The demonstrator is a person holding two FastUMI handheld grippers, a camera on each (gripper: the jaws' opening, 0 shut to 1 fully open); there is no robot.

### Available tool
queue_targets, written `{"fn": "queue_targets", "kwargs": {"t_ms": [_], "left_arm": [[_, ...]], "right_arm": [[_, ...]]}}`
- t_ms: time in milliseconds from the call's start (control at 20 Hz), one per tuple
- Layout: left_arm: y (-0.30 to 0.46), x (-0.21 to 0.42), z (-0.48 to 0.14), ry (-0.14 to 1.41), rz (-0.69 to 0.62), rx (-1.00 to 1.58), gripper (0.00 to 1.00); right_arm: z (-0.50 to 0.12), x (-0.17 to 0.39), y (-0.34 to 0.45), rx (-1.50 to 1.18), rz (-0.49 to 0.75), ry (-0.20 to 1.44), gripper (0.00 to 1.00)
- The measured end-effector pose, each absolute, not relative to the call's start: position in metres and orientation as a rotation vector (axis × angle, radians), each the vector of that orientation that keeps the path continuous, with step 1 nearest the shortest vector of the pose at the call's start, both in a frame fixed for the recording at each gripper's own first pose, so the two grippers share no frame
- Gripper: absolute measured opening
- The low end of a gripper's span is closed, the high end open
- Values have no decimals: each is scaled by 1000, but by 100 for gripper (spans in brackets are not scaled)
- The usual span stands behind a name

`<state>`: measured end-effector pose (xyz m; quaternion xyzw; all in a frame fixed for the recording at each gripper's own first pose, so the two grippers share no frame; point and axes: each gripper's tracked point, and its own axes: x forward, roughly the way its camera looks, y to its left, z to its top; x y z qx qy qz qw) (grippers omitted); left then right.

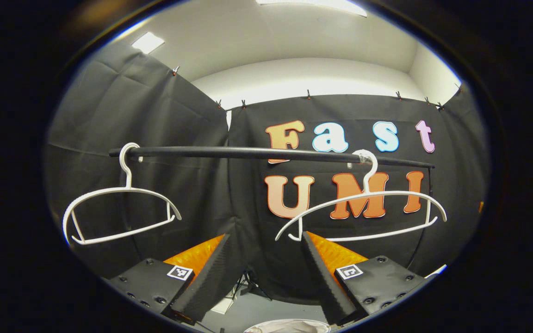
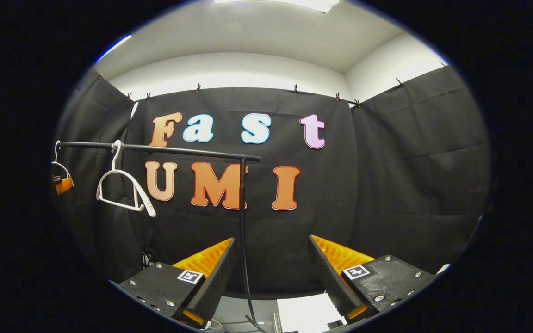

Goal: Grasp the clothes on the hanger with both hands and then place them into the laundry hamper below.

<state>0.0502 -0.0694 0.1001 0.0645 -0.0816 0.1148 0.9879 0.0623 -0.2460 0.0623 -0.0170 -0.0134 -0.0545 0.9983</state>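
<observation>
Two bare white hangers hang on a black rail point(image 1: 266, 153): one at the left point(image 1: 120, 215), one at the right point(image 1: 363, 215). No garment is on either. My left gripper point(image 1: 265, 236) is open below the rail, between the two hangers, with nothing between its fingers. A pale rounded shape point(image 1: 289, 326) peeks in at the bottom edge; I cannot tell whether it is the hamper or cloth. In the right gripper view the same rail point(image 2: 160, 148) and the nearer hanger point(image 2: 125, 189) sit far left. My right gripper point(image 2: 271, 238) is open and holds nothing.
The rail's thin black upright point(image 2: 242, 222) stands right in front of the right gripper, just left of its middle. Black cloth walls close the booth behind and on both sides. Grey floor point(image 1: 266, 307) and a white patch point(image 2: 301, 312) lie below.
</observation>
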Motion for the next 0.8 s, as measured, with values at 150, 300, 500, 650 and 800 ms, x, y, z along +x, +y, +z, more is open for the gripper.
{"fn": "queue_targets", "kwargs": {"t_ms": [150, 300, 500, 650, 800], "left_arm": [[-74, 47, 103, -165, 233, 132, 94], [-77, 45, 104, -166, 235, 126, 94], [-79, 41, 104, -165, 242, 135, 94], [-80, 36, 106, -170, 242, 135, 94], [-79, 32, 108, -171, 249, 140, 97]], "right_arm": [[61, 59, -251, -33, -106, -24, 94], [60, 54, -258, -31, -108, -25, 94], [61, 51, -263, -27, -107, -27, 94], [61, 50, -263, -30, -101, -26, 94], [60, 49, -262, -32, -95, -26, 94]]}}
